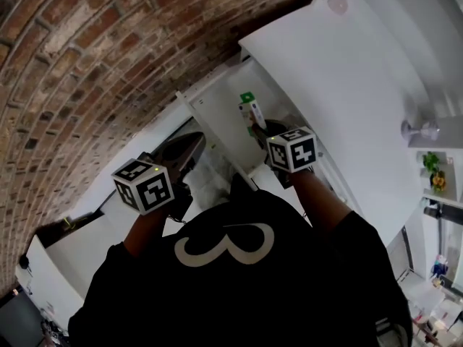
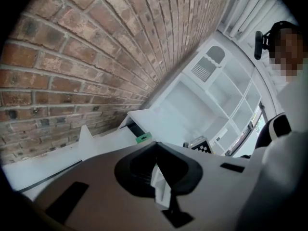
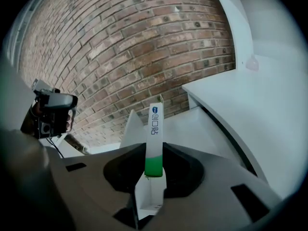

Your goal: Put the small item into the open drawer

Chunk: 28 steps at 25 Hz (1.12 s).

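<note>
Step in hand, most likely: the carry of the small box to the open drawer.

Grips the box edge-on in the right gripper, jaws narrow and pressed on its green end, with the white printed end poking out past the tips. Holds it near the drawer, just ahead of the tips, under the brick wall. Shows the left gripper closed on nothing, off to the left and apart from the box. Not yet let go (a judgement: carry nearly done, placing still to come). Calls next for lowering the box between the drawer walls, then parting the jaws. By count: one box, one open drawer, two grippers, two marker cubes.
</note>
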{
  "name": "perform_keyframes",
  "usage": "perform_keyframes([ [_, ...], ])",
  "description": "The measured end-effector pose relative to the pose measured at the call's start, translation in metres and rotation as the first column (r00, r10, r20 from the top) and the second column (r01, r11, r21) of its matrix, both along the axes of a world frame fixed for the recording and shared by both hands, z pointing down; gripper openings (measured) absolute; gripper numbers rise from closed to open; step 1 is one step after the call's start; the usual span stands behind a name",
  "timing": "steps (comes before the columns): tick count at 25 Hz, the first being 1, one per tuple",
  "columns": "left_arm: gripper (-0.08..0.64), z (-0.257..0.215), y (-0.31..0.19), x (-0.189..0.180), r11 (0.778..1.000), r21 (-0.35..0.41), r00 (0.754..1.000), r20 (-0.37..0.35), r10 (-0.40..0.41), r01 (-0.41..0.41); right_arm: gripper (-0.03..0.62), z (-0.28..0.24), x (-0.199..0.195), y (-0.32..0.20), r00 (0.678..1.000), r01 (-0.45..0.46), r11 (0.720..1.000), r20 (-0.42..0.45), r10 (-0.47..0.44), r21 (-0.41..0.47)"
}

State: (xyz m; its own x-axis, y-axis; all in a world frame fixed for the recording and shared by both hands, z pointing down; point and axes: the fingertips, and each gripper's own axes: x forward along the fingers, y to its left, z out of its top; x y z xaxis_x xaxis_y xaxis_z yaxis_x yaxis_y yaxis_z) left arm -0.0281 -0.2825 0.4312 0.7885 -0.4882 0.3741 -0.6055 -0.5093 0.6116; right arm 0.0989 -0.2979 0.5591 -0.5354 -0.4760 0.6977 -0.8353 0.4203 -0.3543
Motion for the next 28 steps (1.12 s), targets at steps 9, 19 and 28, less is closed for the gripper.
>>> perform_keyframes([
  [9,0.002,0.024,-0.017,-0.021,0.997,-0.060,0.998,0.014,-0.056,0.057,0.094,0.070,-0.003,-0.024,0.983,0.080,0.993,-0.161,-0.093,-0.085],
  [19,0.002,0.046,-0.017,-0.037,0.988,-0.109,0.994,0.015,-0.111,0.112,0.094,0.129,-0.002,-0.035,0.951,0.120,0.981,-0.268,-0.158,-0.151],
  [28,0.002,0.057,-0.012,-0.039,0.984,-0.132,0.992,0.039,-0.120,0.124,0.095,0.161,-0.004,-0.027,0.941,0.136,0.970,-0.280,-0.190,-0.201],
])
